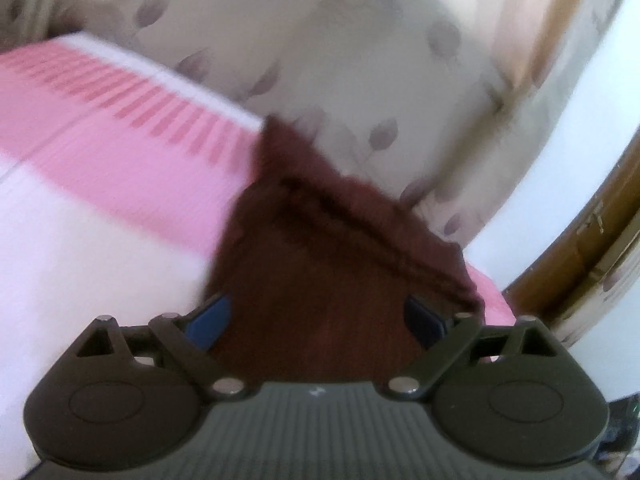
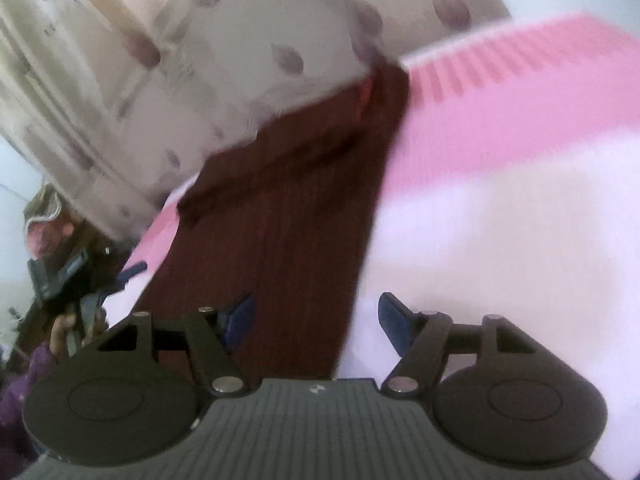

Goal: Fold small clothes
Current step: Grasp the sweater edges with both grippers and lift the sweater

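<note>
A dark maroon ribbed garment [image 1: 312, 280] lies on a pink and white bedspread [image 1: 100, 184], with a folded edge running across it. My left gripper [image 1: 318, 320] is open, its blue pads [image 1: 210, 322] spread either side of the cloth's near part. In the right wrist view the same garment [image 2: 288, 232] runs away from me as a long strip with a fold at its far end. My right gripper [image 2: 318, 322] is open, its left pad [image 2: 240, 320] over the cloth and its right pad over the white bedspread [image 2: 500, 240]. Both views are blurred.
A beige curtain with leaf prints [image 1: 360, 60] hangs behind the bed. A brown wooden frame [image 1: 580, 260] stands at the right. In the right wrist view the left gripper and the hand holding it [image 2: 68, 280] show at the far left.
</note>
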`<state>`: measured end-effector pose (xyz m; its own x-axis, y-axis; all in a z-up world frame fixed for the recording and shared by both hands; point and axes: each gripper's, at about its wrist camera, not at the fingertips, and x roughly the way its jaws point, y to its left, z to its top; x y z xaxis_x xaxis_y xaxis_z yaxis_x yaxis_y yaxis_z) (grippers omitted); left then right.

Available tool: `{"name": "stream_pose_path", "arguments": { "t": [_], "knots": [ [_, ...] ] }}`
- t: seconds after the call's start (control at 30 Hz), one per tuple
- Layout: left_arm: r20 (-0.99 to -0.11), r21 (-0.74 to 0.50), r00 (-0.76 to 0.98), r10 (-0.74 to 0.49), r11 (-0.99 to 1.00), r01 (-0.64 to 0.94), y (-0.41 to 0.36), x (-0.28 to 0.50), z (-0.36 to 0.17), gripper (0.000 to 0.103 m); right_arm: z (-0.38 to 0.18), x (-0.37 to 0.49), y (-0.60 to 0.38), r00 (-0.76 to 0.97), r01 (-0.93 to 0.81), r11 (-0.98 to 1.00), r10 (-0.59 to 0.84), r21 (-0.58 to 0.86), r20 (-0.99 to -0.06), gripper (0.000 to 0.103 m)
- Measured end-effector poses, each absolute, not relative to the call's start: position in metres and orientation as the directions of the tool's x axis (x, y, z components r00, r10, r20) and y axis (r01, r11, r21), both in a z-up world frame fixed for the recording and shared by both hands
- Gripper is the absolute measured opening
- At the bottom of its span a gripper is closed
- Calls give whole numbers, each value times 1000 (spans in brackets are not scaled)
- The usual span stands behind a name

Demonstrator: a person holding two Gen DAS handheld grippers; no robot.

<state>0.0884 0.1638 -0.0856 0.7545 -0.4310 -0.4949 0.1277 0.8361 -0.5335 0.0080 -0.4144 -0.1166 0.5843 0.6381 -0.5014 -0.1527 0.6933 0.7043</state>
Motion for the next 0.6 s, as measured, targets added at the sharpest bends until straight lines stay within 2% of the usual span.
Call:
{"name": "stream_pose_path", "arguments": {
  "t": [0.17,0.23,0.3,0.33,0.4,0.5,0.57,0.6],
  "knots": [
    [-528,-588,706,-472,803,96,188,42,-97,95,-119,-48,-399,582,-168,642,677,748,-450,69],
    [-540,-593,684,-490,799,104,190,28,-102,95,-121,-62,-390,578,-185,625,693,759,-430,65],
    [-547,-597,664,-509,794,117,191,15,-109,95,-123,-69,-384,576,-188,616,700,765,-422,45],
    [-531,-605,665,-526,784,137,190,9,-111,95,-127,-71,-382,580,-179,606,701,775,-415,41],
    [-526,-607,650,-549,777,165,188,2,-113,95,-133,-69,-380,582,-160,578,710,800,-396,22],
    [-511,-611,644,-570,767,194,185,-5,-117,94,-141,-70,-380,593,-152,542,719,826,-362,18],
    [-503,-625,633,-588,754,203,185,-8,-118,81,-144,-74,-383,602,-146,525,720,838,-346,16],
    [-506,-642,618,-602,741,196,186,-8,-121,57,-146,-77,-385,605,-142,497,728,856,-322,16]
  ]
}}
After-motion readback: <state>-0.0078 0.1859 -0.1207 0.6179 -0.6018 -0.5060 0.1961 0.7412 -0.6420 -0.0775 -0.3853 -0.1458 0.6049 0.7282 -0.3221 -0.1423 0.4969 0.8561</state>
